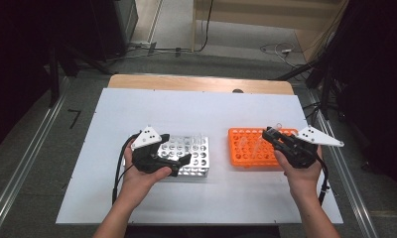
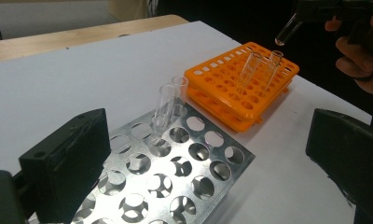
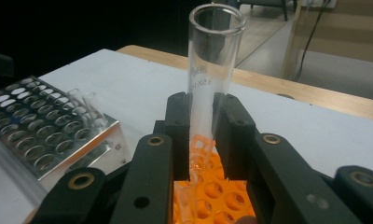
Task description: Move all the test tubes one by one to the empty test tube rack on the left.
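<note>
the right hand-held gripper [image 3: 201,140] pinches a clear tube [image 3: 210,79] above the orange rack [image 1: 251,147], the tube's lower end hidden between the jaws. the left hand-held gripper [image 2: 208,158] hangs spread over the metal rack [image 2: 175,172] on the white surface [image 1: 152,106]. two tubes [image 2: 168,109] stand in that rack; those in the orange one are faint in the high view.

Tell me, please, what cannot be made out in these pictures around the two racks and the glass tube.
- Right gripper view: print on the held test tube is too blurred to read; the right gripper hides the tube's lower part.
- High view: the tubes in the orange rack are too small and clear to count.
- Left gripper view: the metal rack is cut off at the bottom edge and partly behind the left gripper.
</note>
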`<action>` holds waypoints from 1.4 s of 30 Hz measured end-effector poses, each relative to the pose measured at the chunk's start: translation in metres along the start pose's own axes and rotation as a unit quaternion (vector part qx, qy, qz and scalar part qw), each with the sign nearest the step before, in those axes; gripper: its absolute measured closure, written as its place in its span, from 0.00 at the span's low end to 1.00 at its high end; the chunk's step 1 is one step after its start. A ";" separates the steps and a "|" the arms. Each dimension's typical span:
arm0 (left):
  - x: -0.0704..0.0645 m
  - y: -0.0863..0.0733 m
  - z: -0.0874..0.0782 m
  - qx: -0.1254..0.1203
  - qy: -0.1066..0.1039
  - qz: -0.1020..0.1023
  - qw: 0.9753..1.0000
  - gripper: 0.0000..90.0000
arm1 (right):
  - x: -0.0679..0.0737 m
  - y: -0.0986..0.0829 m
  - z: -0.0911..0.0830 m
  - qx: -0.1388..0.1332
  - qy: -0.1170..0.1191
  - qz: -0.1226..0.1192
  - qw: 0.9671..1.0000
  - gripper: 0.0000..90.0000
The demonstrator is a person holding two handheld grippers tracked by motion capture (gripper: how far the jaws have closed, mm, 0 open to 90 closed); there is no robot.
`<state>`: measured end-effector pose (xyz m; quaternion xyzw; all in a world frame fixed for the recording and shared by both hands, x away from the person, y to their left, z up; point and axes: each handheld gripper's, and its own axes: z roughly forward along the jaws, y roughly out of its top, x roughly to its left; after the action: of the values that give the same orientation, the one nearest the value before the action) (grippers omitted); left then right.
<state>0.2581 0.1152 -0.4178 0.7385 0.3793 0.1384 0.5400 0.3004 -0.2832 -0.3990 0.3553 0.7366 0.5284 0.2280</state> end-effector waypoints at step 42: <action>-0.036 0.011 0.005 -0.008 -0.082 0.043 0.996 0.20 | 0.088 -0.013 0.036 0.066 0.174 -0.043 0.982 0.82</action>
<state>0.2415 0.0844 -0.4027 0.7588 0.3004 0.1034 0.5685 0.2659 -0.1964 -0.4203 0.2403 0.8128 0.5221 0.0950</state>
